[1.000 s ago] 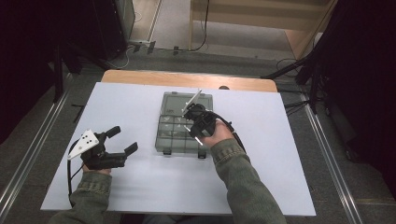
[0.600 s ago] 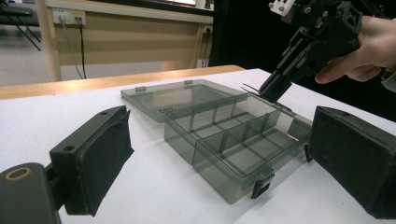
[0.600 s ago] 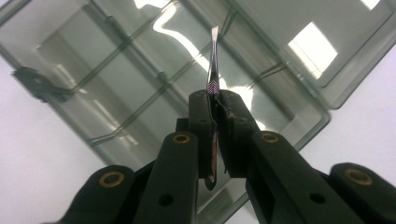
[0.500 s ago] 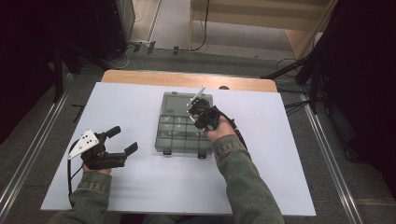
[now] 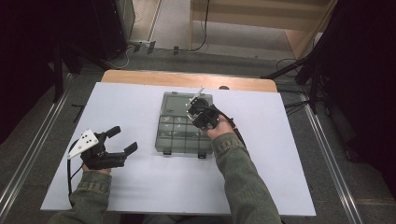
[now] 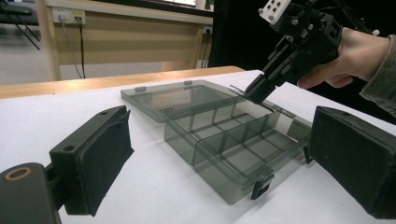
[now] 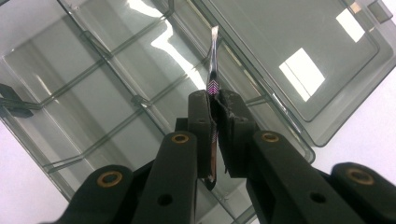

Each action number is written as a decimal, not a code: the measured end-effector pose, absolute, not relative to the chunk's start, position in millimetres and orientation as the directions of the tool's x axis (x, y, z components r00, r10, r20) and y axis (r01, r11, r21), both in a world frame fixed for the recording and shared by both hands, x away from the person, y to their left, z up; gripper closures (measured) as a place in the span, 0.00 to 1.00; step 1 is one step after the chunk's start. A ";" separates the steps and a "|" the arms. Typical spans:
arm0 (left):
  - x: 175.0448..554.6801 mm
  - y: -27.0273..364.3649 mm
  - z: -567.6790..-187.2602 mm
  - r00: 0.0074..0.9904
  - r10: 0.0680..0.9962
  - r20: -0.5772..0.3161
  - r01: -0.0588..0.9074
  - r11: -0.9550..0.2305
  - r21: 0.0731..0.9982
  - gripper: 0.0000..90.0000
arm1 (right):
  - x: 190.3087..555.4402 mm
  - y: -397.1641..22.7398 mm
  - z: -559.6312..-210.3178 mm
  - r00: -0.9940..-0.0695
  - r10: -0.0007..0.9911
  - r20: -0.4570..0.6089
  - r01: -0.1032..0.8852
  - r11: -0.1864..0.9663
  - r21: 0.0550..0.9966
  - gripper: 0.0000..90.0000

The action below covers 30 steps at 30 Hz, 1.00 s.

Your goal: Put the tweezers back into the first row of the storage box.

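My right gripper is clamped on a thin metal pair of tweezers, the jaws pinched nearly together around its shaft, with the slim tip sticking out past the pads. In the high view that right gripper hangs over the far right part of the smoky clear plastic organizer box, which lies near the middle of the white table. The box is open: its lid lies flat on the far side, hinged to the divided tray. From the left gripper view I see the right gripper pointing down at the tray's far edge, close by the hinge line, the tweezers' tip just above the compartments; I cannot tell whether it touches the plastic. The compartments that I can see look bare. My left gripper rests on the table at the near left, well apart from the box, its jaws spread wide with nothing between the pads.
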State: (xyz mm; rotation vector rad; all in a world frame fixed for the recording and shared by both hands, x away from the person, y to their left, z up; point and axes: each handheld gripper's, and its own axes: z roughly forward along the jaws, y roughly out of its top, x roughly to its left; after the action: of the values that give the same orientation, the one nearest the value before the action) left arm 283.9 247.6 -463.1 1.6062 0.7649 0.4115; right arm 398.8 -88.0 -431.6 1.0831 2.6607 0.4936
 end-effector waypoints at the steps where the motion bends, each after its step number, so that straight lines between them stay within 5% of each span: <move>1: 283.8 247.5 -463.1 0.716 0.680 -0.159 0.245 -0.031 0.969 0.06 | 398.1 -86.9 -431.9 -0.703 0.707 -0.081 0.630 0.671 0.390 0.94; 8: 283.7 246.9 -463.2 0.716 0.679 -0.159 0.245 -0.031 0.969 0.06 | 398.8 -83.5 -434.0 -0.712 0.698 -0.071 0.624 0.677 0.390 0.90; 14: 283.9 247.0 -463.3 0.716 0.679 -0.161 0.246 -0.030 0.969 0.06 | 397.0 -82.1 -432.7 -0.706 0.709 -0.010 0.649 0.652 0.392 0.35; 18: 283.9 246.7 -463.3 0.717 0.678 -0.160 0.245 -0.031 0.969 0.06 | 393.4 -81.5 -428.5 -0.716 0.698 -0.001 0.634 0.651 0.417 0.17; 30: 283.9 246.5 -463.4 0.717 0.678 -0.159 0.245 -0.032 0.969 0.06 | 385.7 -80.7 -425.1 -0.708 0.706 0.005 0.636 0.634 0.440 0.01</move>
State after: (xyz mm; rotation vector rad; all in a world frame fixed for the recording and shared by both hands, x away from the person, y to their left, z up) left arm 283.9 246.5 -463.4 1.6062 0.7656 0.4084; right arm 385.7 -80.7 -425.1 1.1121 2.6856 0.6253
